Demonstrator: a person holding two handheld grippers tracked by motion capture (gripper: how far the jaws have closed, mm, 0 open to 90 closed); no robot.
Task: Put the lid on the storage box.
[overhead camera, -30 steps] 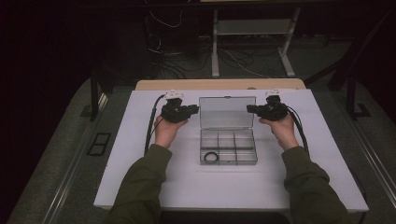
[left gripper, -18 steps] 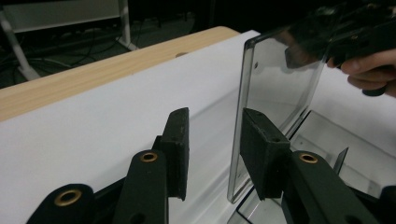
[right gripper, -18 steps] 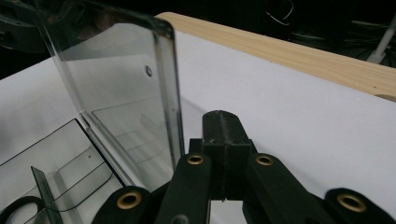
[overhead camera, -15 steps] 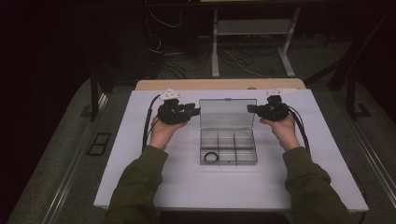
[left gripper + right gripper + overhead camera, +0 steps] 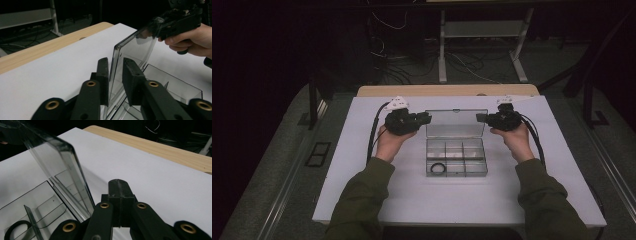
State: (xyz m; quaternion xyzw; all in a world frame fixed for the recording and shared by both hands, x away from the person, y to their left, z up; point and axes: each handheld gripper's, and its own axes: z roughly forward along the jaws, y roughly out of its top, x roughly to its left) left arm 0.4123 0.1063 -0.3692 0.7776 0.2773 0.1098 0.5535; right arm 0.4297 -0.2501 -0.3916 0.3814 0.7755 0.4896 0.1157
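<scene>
While I watch from far off, the see-through plastic box with little square rooms (image 5: pixel 482 174) sits in the middle of the white table surface (image 5: pixel 412 200), a bit nearer the far edge than the near one. Its clear flat lid (image 5: pixel 456 123) stands straight up along the far side of the box, so the box is open. A small black rubber ring (image 5: pixel 439 168) lies in the room at the near left corner of the box. The other rooms look empty to me.

My left gripper (image 5: pixel 426 118) is at the left edge of the lid. Its jaws have just been closing, and the thin lid edge stands between them. In the left gripper view I think I see a tiny gap beside the lid, so the jaws look loose and not yet pinching, but the plastic is so clear that I am not sure.

My right gripper (image 5: pixel 479 118) is at the right end of the lid, up near its top corner. Its jaws are squeezed tight together with nothing in them, and the lid is just beside them, not inside.

So I judge the work is about halfway. The lid is up and the ring is in the box. What is left, I think, is to grab the lid well and swing it.
</scene>
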